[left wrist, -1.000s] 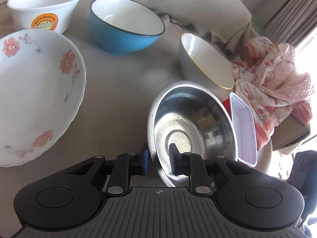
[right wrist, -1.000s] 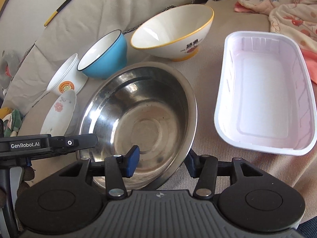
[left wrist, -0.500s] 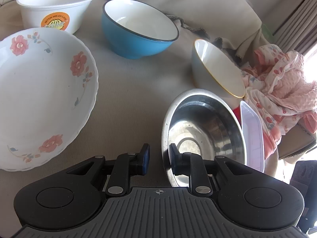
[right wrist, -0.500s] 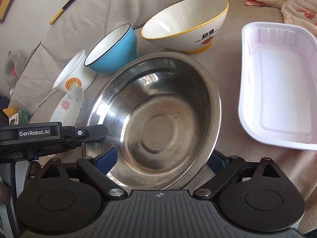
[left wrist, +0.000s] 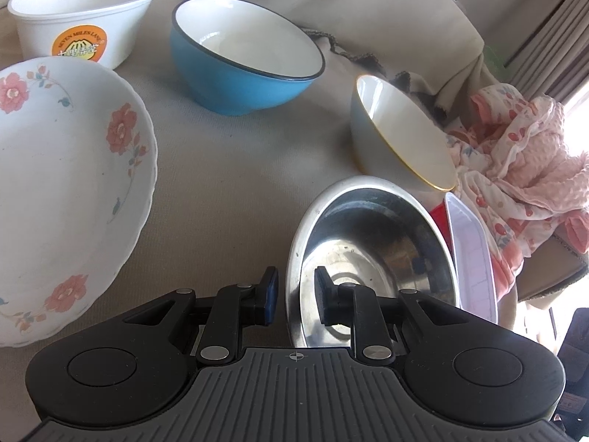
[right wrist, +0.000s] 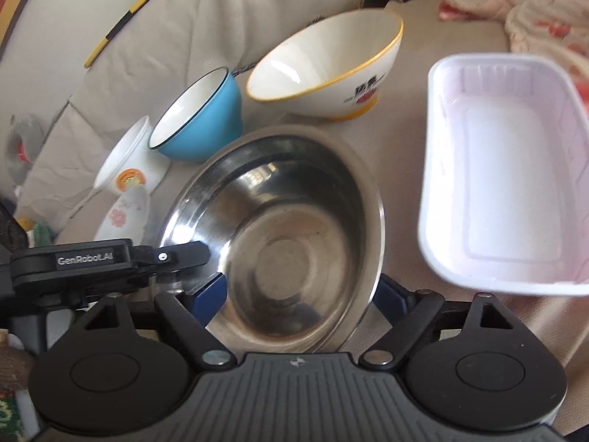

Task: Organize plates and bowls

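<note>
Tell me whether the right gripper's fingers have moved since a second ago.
Yes. The right gripper has spread: its fingers now flank the steel bowl, wider than before against its rim, though closing again now.

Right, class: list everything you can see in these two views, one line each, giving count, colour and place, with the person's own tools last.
Steel bowl: one, silver, nearest both cameras, its rim between the left tongs.
Blue bowl: one, blue outside, white inside, behind the steel bowl.
Yellow-rimmed bowl: one, white, tilted, far side, beside the tray.
Paper bowl: one, white with orange sticker, far left.
Flowered plate: one, white with pink flowers, left.
Plastic tray: one, white, right.
Cloth: one, pink patterned, far right.
Left tongs: one, black, clamping the steel bowl's rim.
Right tongs: one, black, closing either side of the steel bowl.
</note>
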`<act>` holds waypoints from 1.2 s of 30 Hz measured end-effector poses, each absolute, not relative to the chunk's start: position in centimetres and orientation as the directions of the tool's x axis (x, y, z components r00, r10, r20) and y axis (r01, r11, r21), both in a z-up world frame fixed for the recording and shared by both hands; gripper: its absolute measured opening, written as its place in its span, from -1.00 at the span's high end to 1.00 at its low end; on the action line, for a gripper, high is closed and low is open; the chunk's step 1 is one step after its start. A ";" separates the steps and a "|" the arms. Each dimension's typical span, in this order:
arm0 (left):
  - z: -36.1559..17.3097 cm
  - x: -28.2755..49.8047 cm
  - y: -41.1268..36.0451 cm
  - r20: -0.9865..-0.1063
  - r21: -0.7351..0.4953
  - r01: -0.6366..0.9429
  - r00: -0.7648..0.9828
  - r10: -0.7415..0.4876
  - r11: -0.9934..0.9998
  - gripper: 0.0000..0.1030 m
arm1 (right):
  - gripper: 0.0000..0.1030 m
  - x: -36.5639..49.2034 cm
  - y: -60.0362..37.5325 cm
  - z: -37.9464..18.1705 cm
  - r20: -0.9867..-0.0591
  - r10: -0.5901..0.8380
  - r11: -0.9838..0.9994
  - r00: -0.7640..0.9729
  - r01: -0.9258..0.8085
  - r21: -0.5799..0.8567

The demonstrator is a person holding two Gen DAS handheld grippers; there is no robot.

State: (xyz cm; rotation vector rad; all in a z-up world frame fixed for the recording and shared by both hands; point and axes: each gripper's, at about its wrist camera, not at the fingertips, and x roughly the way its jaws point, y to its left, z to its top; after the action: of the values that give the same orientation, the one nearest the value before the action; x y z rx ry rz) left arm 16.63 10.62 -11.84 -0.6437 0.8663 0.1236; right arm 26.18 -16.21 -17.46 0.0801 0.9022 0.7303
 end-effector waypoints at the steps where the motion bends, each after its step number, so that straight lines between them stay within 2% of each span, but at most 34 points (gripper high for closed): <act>1: -11.9 16.8 10.7 -0.739 -0.480 -0.348 0.656 -0.158 0.805 0.57 | -0.36 25.8 -15.9 -17.1 -0.694 0.572 0.779 0.438 -0.554 0.292; 2: -12.0 16.9 10.7 -0.733 -0.488 -0.338 0.659 -0.168 0.805 0.60 | -0.09 25.6 -15.6 -16.8 -0.698 0.552 0.787 0.457 -0.562 0.254; 3: -12.0 16.9 10.7 -0.730 -0.493 -0.331 0.661 -0.175 0.804 0.57 | 0.02 25.4 -15.3 -16.5 -0.703 0.544 0.786 0.457 -0.571 0.237; 8: -11.5 15.5 11.8 -0.710 -0.509 -0.338 0.684 -0.165 0.792 0.58 | 0.20 24.7 -14.6 -14.9 -0.710 0.531 0.792 0.463 -0.570 0.220; 11: -9.7 13.2 13.1 -0.643 -0.519 -0.303 0.754 -0.132 0.799 0.58 | 0.20 23.4 -13.0 -13.3 -0.682 0.541 0.780 0.492 -0.597 0.188; 17: -4.5 8.5 17.8 -0.556 -0.466 -0.321 0.831 0.009 0.824 0.58 | 0.20 21.0 -7.1 -8.8 -0.600 0.620 0.692 0.506 -0.713 0.113; 20: -3.9 6.9 21.2 -0.567 -0.432 -0.368 0.821 0.070 0.823 0.58 | 0.22 20.4 -2.7 -8.2 -0.601 0.656 0.629 0.456 -0.771 0.102; 26: -6.3 4.8 25.8 -0.621 -0.407 -0.517 0.761 0.188 0.753 0.58 | 0.23 19.2 4.9 -11.1 -0.681 0.640 0.564 0.356 -0.819 0.103; 31: -8.4 3.5 28.0 -0.645 -0.409 -0.541 0.741 0.187 0.735 0.59 | 0.25 18.9 7.8 -13.0 -0.724 0.610 0.552 0.322 -0.828 0.097; 36: -8.8 2.6 29.1 -0.628 -0.448 -0.556 0.753 0.196 0.700 0.58 | 0.19 18.9 8.4 -13.4 -0.710 0.598 0.582 0.372 -0.810 0.066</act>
State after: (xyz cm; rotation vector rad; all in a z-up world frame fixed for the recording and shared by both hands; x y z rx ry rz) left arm 2.60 29.09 -8.77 -0.6724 0.5812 0.4460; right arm 18.90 8.41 -13.37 -0.3175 0.7618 0.9218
